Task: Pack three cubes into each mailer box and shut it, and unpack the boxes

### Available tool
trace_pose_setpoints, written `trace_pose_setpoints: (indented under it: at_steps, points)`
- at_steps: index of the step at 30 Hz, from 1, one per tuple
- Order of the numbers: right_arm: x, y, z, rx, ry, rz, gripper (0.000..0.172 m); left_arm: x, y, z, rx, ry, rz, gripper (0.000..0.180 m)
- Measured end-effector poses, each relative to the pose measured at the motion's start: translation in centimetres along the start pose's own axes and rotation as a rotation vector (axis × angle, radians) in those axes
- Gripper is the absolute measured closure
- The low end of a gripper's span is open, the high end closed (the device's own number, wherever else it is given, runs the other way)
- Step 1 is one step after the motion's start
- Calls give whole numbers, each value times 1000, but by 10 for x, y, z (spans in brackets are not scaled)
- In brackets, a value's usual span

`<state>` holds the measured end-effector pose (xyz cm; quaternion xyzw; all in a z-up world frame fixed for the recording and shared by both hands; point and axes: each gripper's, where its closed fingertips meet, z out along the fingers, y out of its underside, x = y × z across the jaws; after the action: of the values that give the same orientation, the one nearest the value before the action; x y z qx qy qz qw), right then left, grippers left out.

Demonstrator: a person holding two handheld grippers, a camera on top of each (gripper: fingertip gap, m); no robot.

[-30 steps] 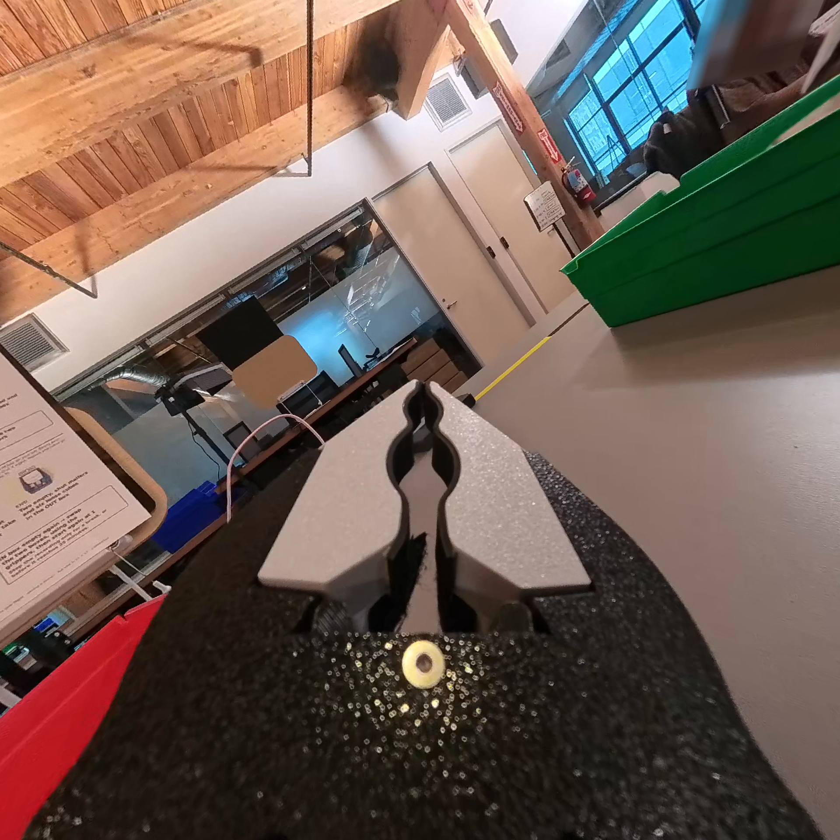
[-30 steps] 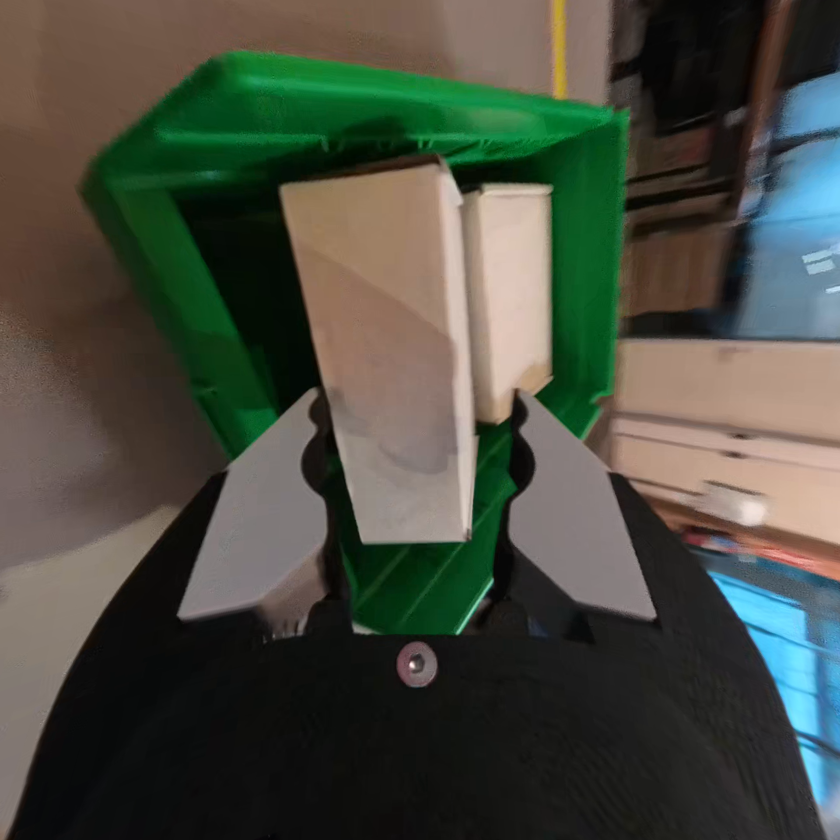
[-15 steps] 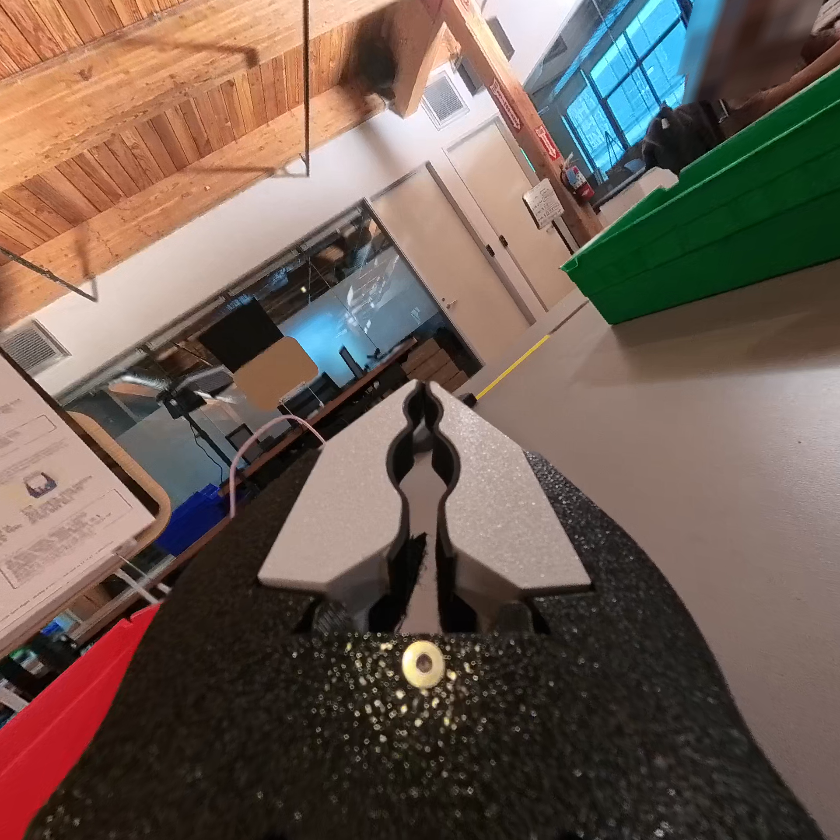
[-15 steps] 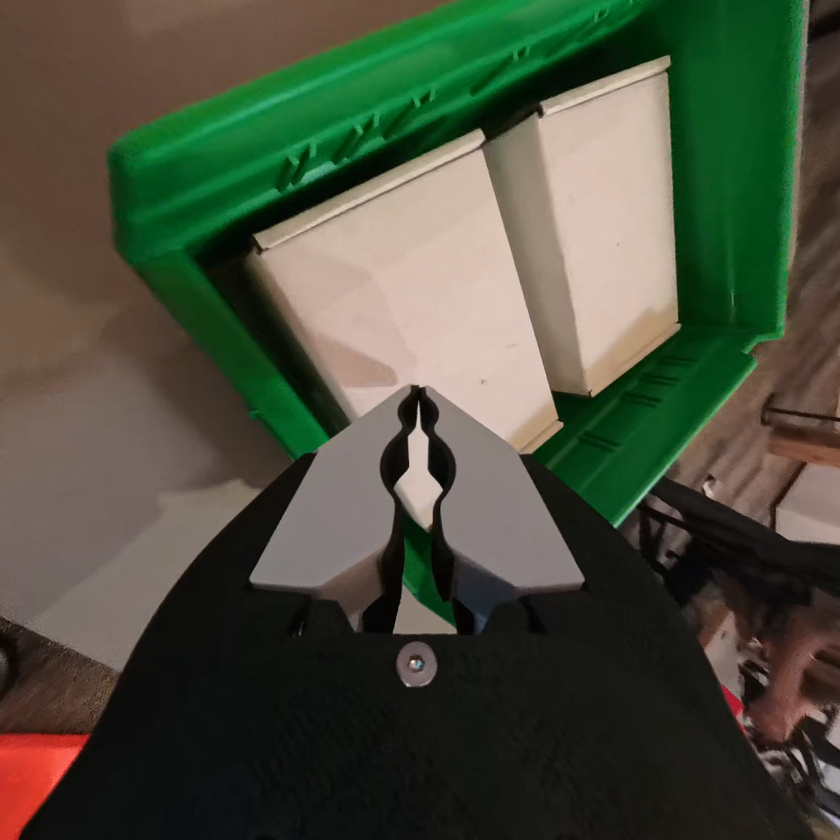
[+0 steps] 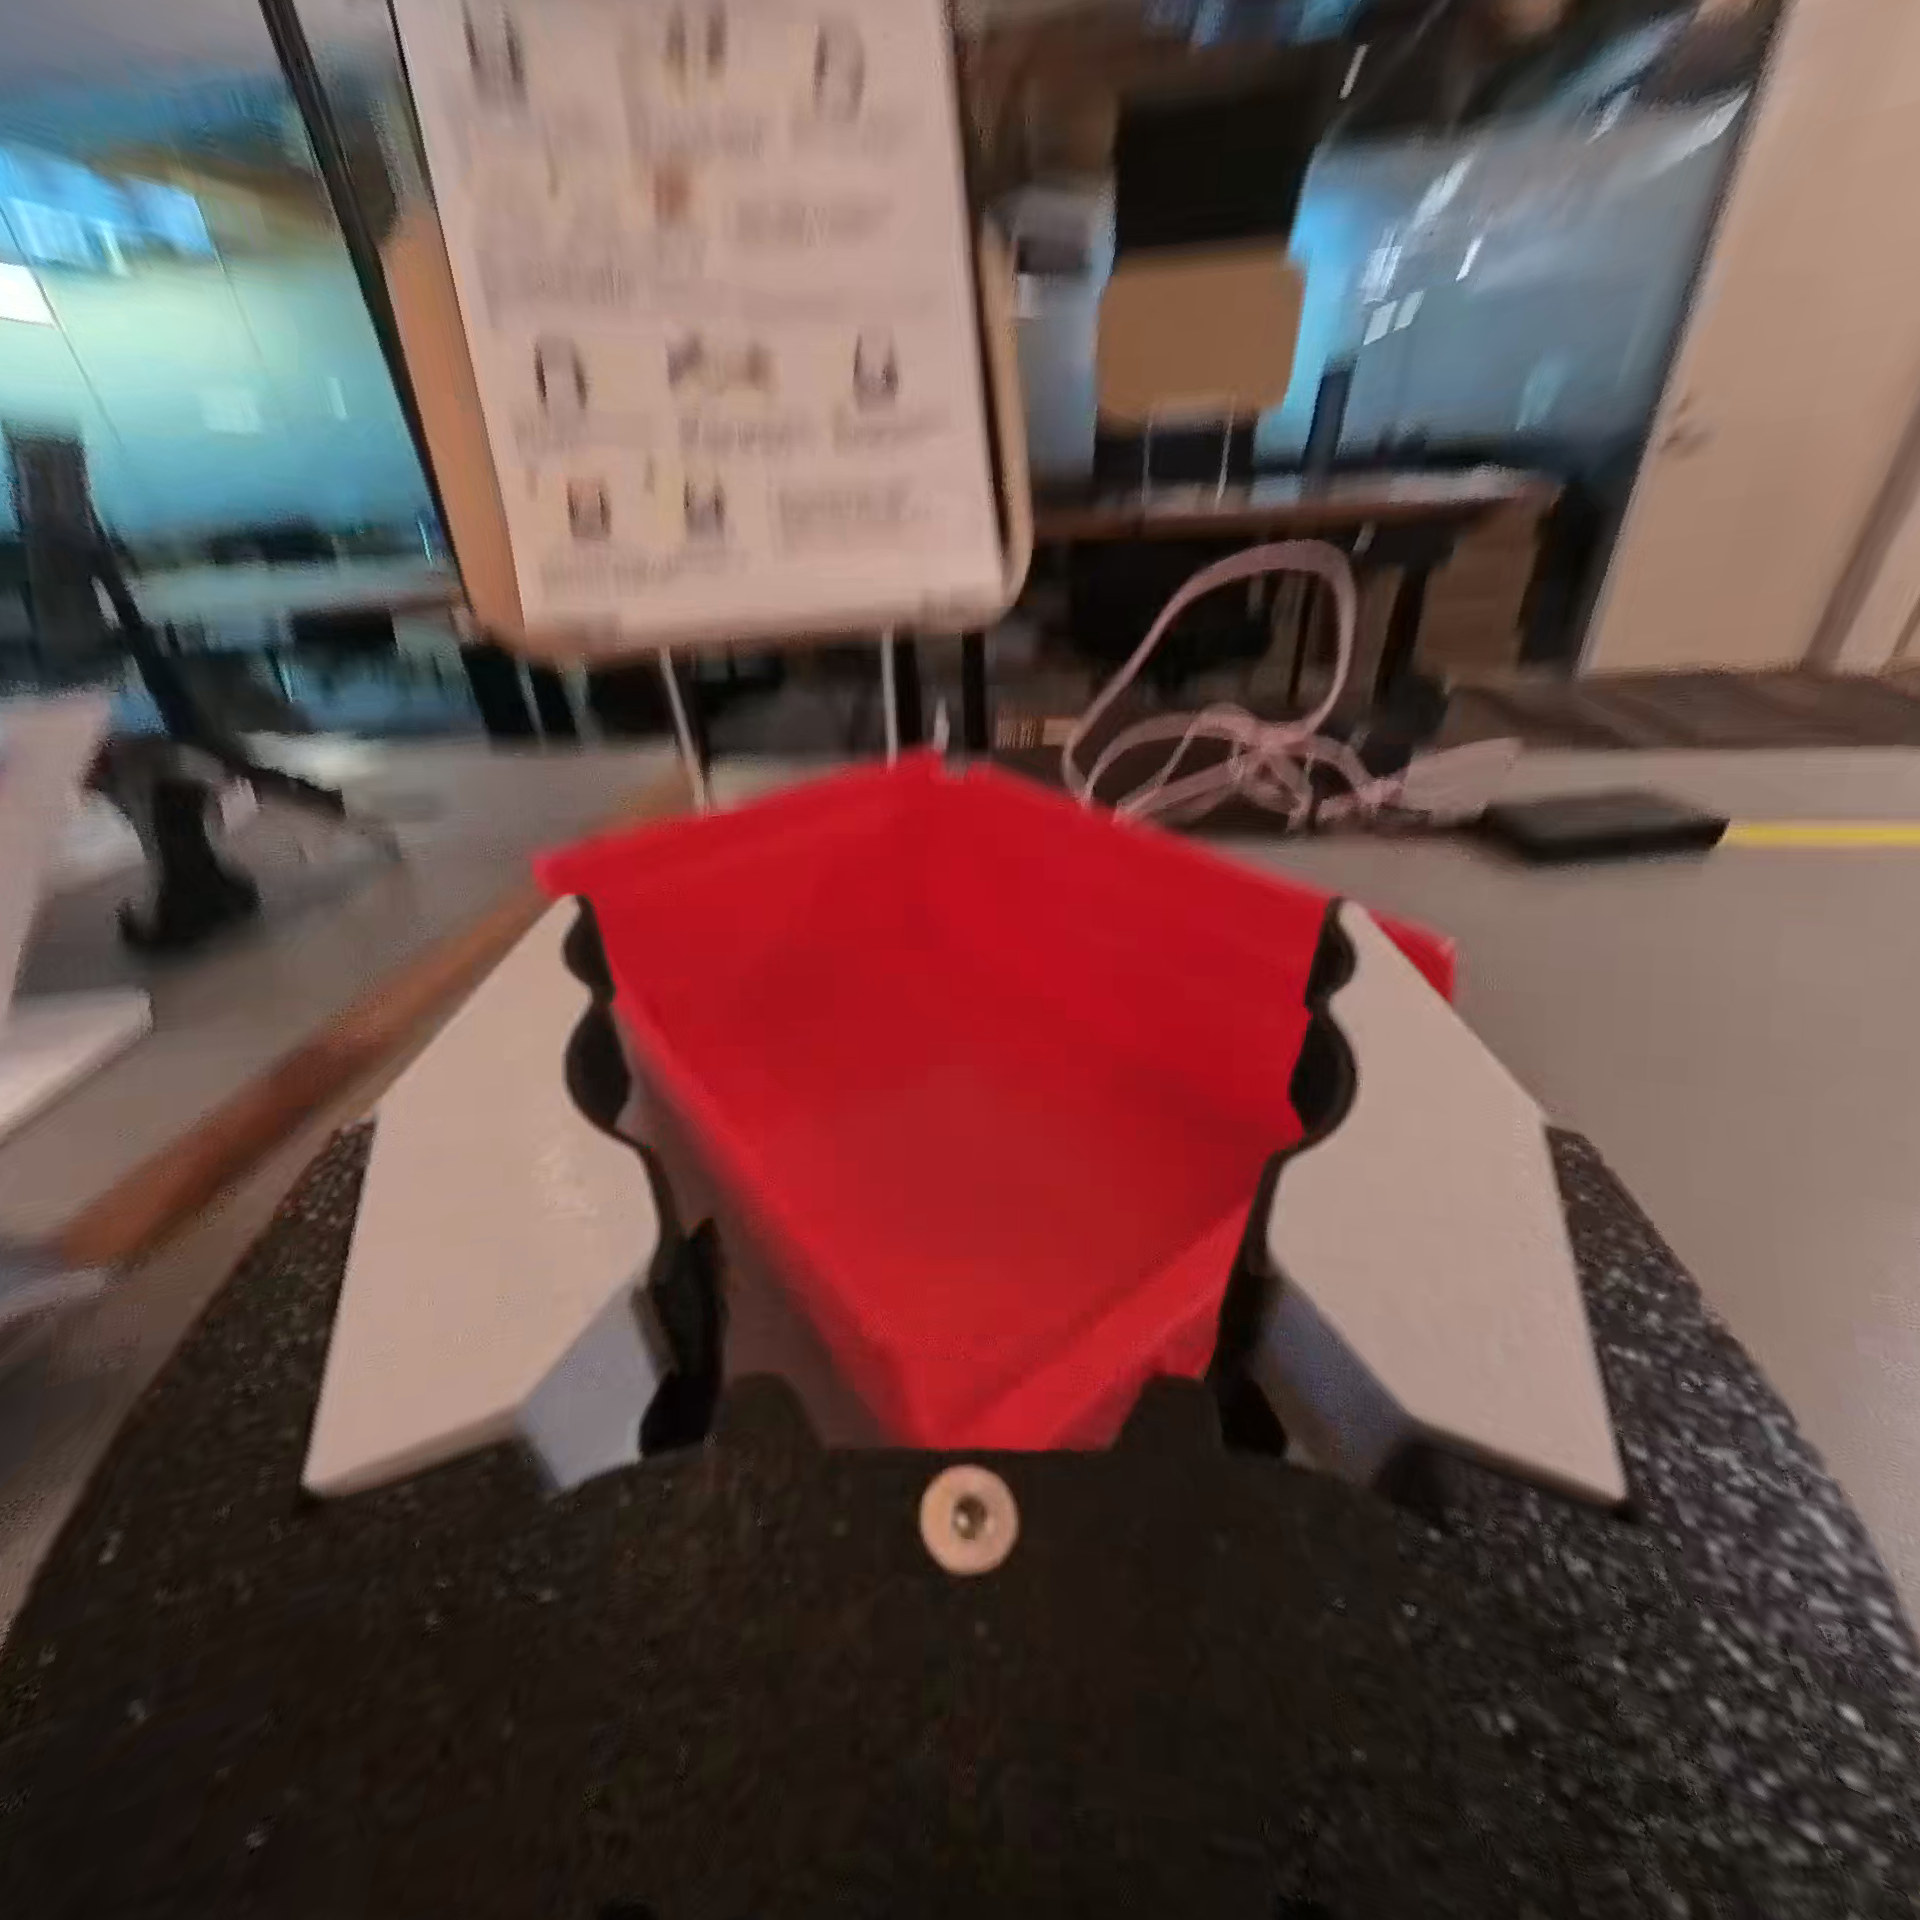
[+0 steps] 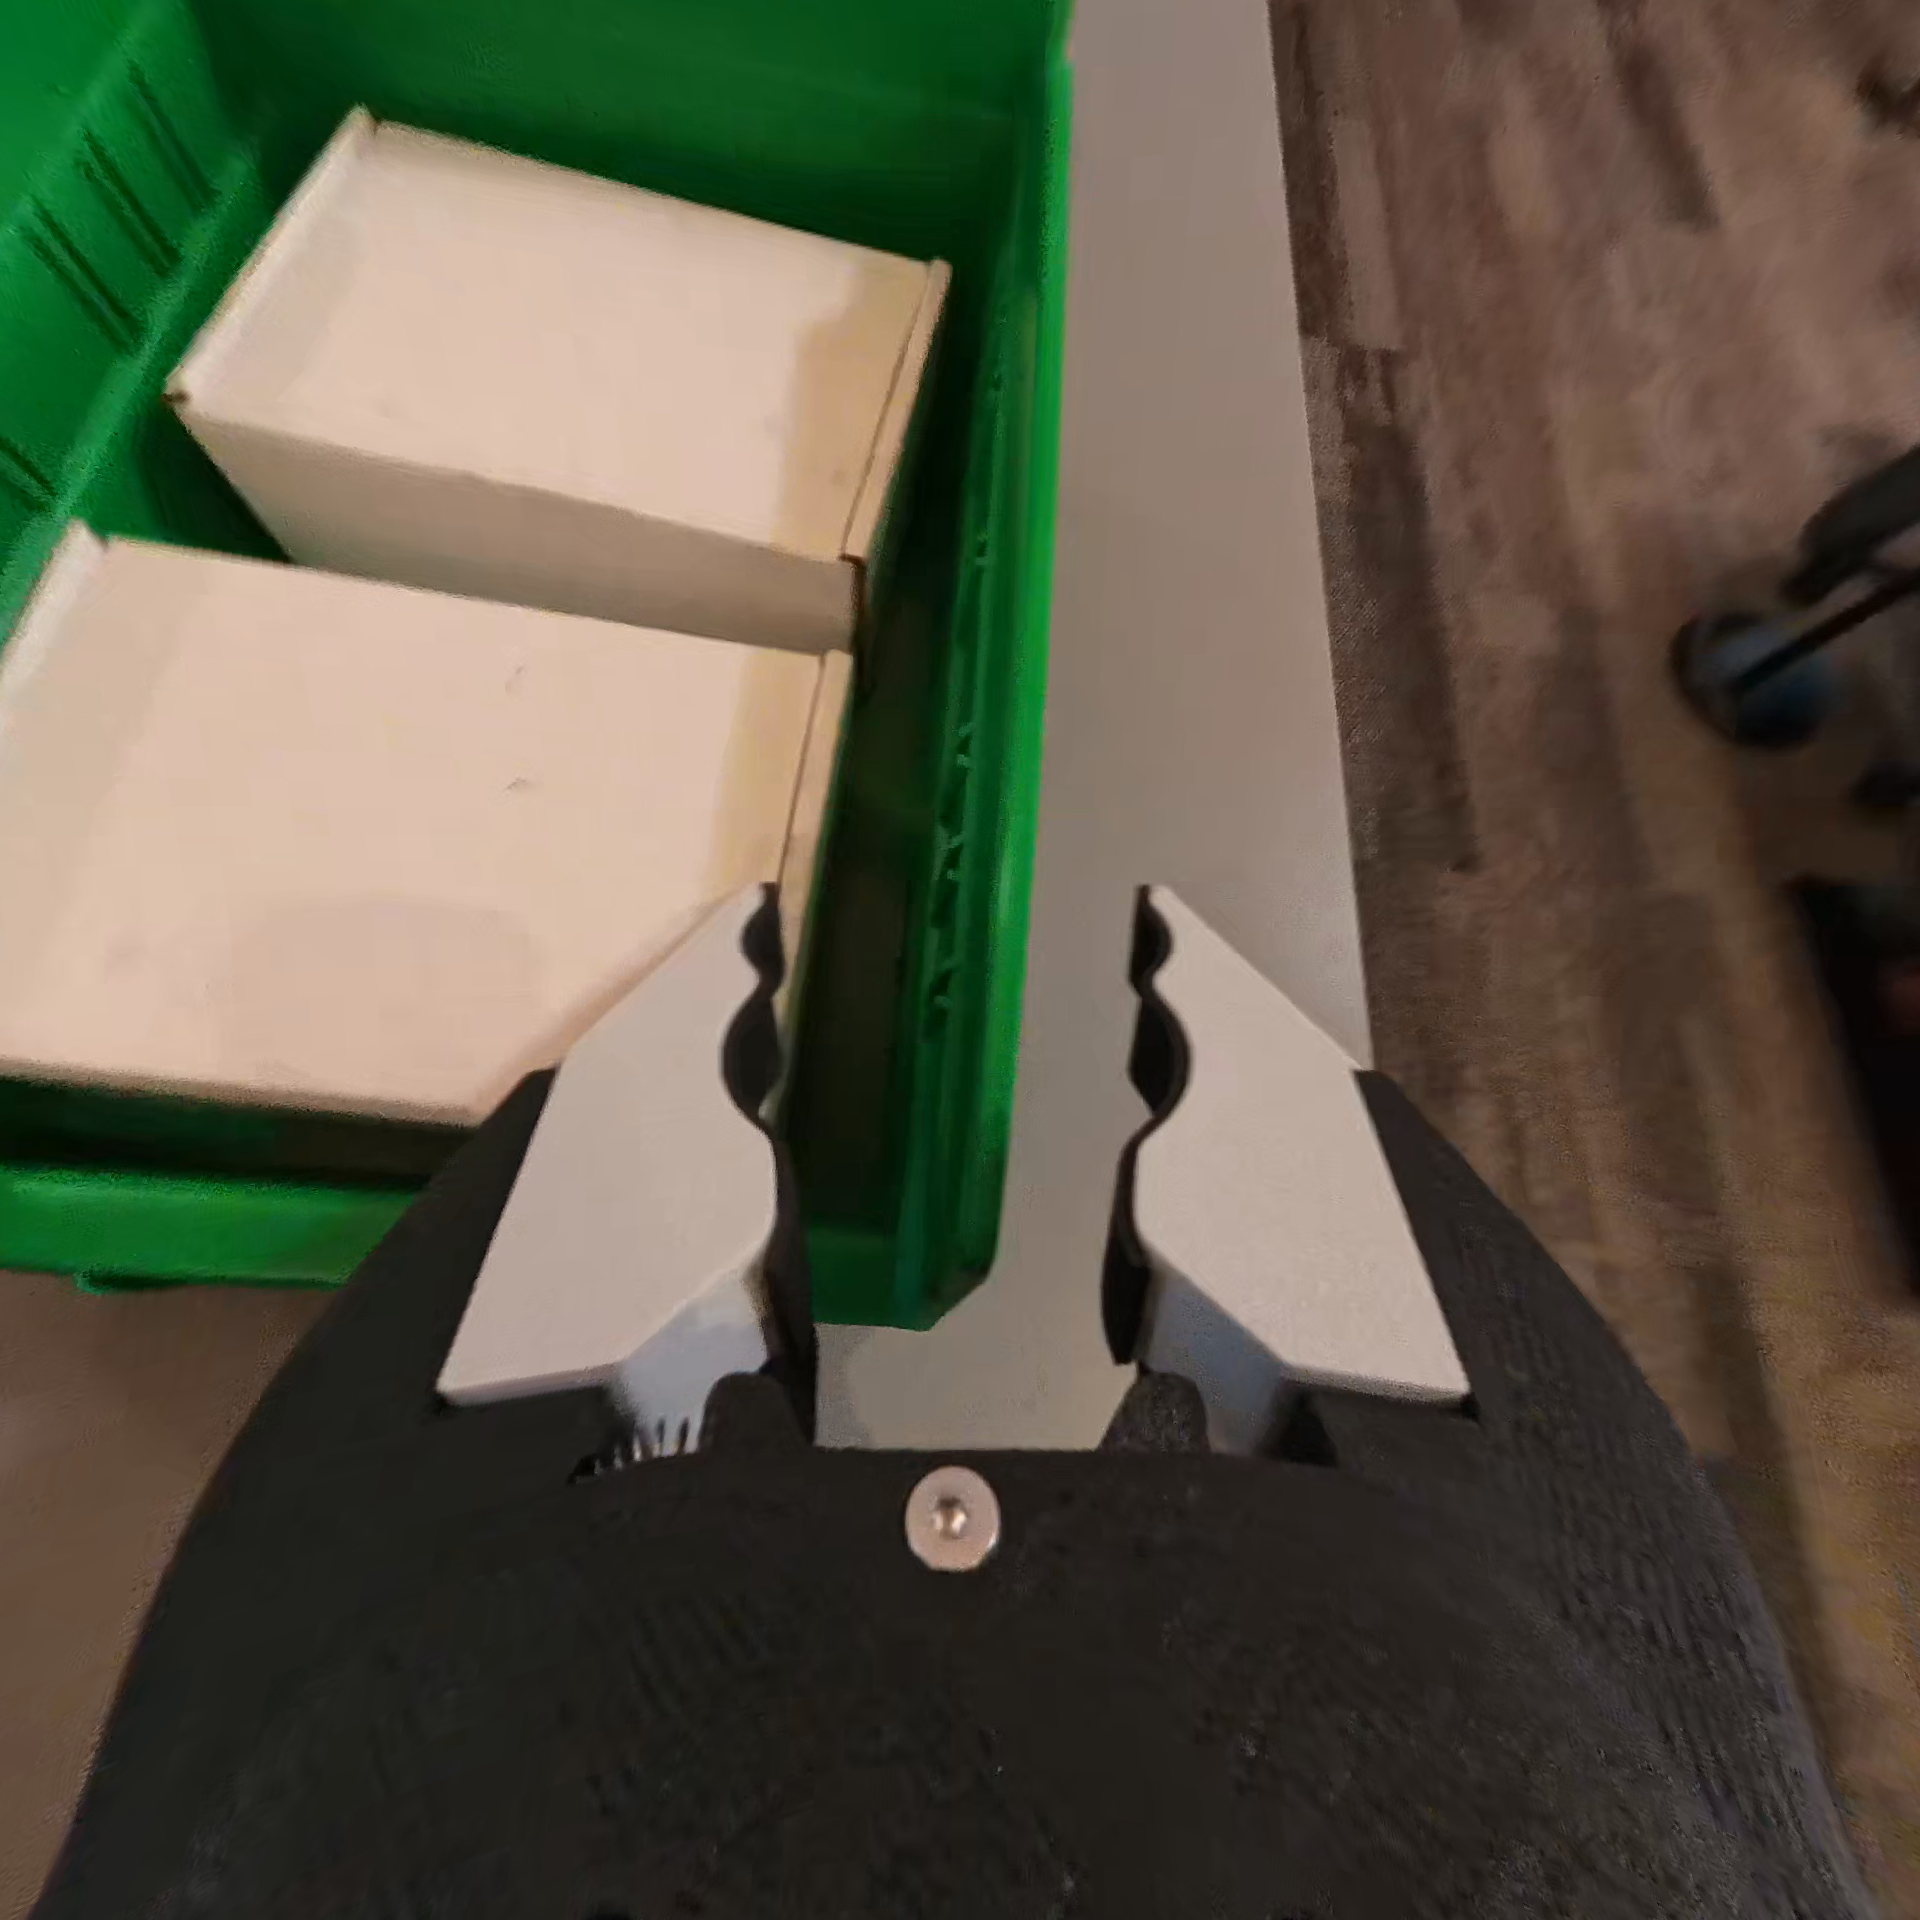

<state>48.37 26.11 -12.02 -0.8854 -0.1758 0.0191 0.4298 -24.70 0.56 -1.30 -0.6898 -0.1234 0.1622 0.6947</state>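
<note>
the left gripper (image 5: 960, 914) has its two grey fingers spread wide, tips at about 10 and 2 o'clock from the screw in its black body, with nothing pressed between the pads. the right gripper (image 6: 956, 904) has its fingers parted less widely, tips at roughly 11 and 1 o'clock, pads bare and clamping nothing.

Dim warm light; heavy motion blur, wide-angle warping.

Glossy green plastic bin (image 6: 1023, 436); matt cardboard boxes (image 6: 582, 353) (lightly scuffed).
</note>
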Motion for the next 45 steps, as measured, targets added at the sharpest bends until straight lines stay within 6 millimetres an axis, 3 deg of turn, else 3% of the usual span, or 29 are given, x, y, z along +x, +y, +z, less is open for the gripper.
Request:
trace_pose_setpoints:
  at_steps: [3, 6, 10, 14, 17, 20, 22, 26, 30, 37, 45]
  points:
    - [6, 18, 7, -78, -5, 93, 140, -28, 50, 17, -265, -41, -69, 50]
    - [-7, 22, 8, -133, -90, 159, 167, -43, 85, 24, -441, -40, -120, 59]
    - [-15, 22, 7, -152, -76, 115, 168, -29, 111, 29, -581, 69, -203, 74]
    - [-27, 20, 7, -146, -99, 141, 169, -24, 124, 39, -656, 92, -248, 57]
    - [-36, 18, 8, -146, -111, 130, 168, -25, 139, 40, -756, 81, -234, 65]
    - [-49, 16, 7, -156, -121, 96, 168, -25, 138, 38, -775, 87, -238, 93]
    - [-61, 14, 8, -154, -128, 75, 168, -42, 143, 34, -804, 9, -145, 117]
    - [-90, 9, 8, -132, -141, 51, 168, -54, 139, 34, -744, -24, -168, 134]
    - [-122, 4, 8, -124, -164, 23, 168, -61, 138, 31, -724, -14, -174, 141]
    - [-179, -6, 10, -126, -185, -5, 168, -71, 137, 3, -725, 69, -185, 148]
    - [-255, -30, 24, -117, -269, -48, 168, -102, 133, -31, -657, 75, -262, 150]
